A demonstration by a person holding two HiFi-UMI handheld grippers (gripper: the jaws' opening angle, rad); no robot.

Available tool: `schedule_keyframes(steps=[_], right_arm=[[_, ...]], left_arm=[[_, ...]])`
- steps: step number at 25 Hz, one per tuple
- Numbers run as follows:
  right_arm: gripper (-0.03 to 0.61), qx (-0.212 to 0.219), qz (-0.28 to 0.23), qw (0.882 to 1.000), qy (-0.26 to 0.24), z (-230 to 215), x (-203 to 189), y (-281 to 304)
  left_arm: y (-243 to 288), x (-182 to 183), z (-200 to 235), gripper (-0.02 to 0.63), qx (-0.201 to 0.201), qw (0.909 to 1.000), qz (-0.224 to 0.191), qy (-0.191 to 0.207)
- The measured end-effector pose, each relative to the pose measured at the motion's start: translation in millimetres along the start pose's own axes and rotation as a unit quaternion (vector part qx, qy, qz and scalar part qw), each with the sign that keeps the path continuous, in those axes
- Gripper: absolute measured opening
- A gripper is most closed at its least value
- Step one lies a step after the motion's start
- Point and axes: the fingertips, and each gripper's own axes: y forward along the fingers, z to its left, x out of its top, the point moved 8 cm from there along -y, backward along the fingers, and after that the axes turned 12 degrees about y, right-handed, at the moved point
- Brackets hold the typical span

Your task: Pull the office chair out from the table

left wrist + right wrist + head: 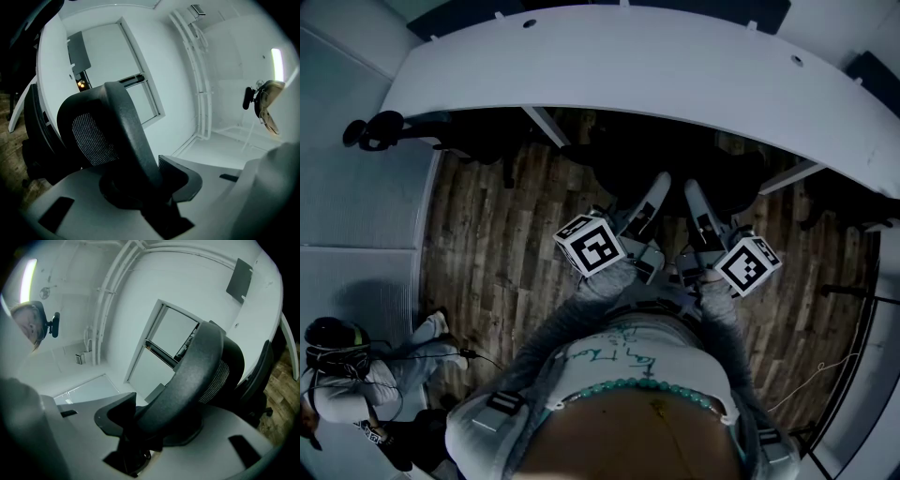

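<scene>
Slippage is the first risk. The left gripper (649, 199) and right gripper (698, 202) are both clenched on the top rim of the chair (670, 164), side by side. Each gripper view shows the dark curved rim pinched between the pads. The rim looks smooth and rounded and the bite shallow, so a sharp tug away from the table (628, 75) could drag the pads off it.

The chair sits tucked at the table's near edge, with its seat and base in shadow under the top. Only the backrest stands clear on the person's side. Because the hold is high, a pull could tip the back rather than roll the base, most likely if the base sticks on the plank floor (506, 234). Whether the chair's arms clear the table's underside and legs cannot be seen. A snag there would stop the chair short.

Uneven pull from the two hands would swivel the seat instead of drawing it straight out from the table.

A second person (356, 375) crouches on the floor well away from the table, off to the left. A chair rolling out fast or askew could head that way.
</scene>
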Motion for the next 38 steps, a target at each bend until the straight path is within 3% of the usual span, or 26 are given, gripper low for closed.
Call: schedule_keyframes(steps=[7,20,38], right_arm=[[0.173,-0.009,0.0,1.0,0.01,2.6,-0.3,-1.2],[0.17,-0.008,-0.016,1.0,0.004,36.2,-67.5,-32.7],[0.171,-0.002,-0.015,1.0,-0.006,62.2,-111.2,-81.1]], left_arm=[[-0.2,1.1,-1.5,0.112,-0.002,0.9999,0.006,-0.011],[-77.0,-2.8,-14.4,0.11,-0.021,0.9997,0.002,-0.01],[-137.5,-22.0,-46.2,0.114,-0.029,0.9995,-0.003,-0.011]])
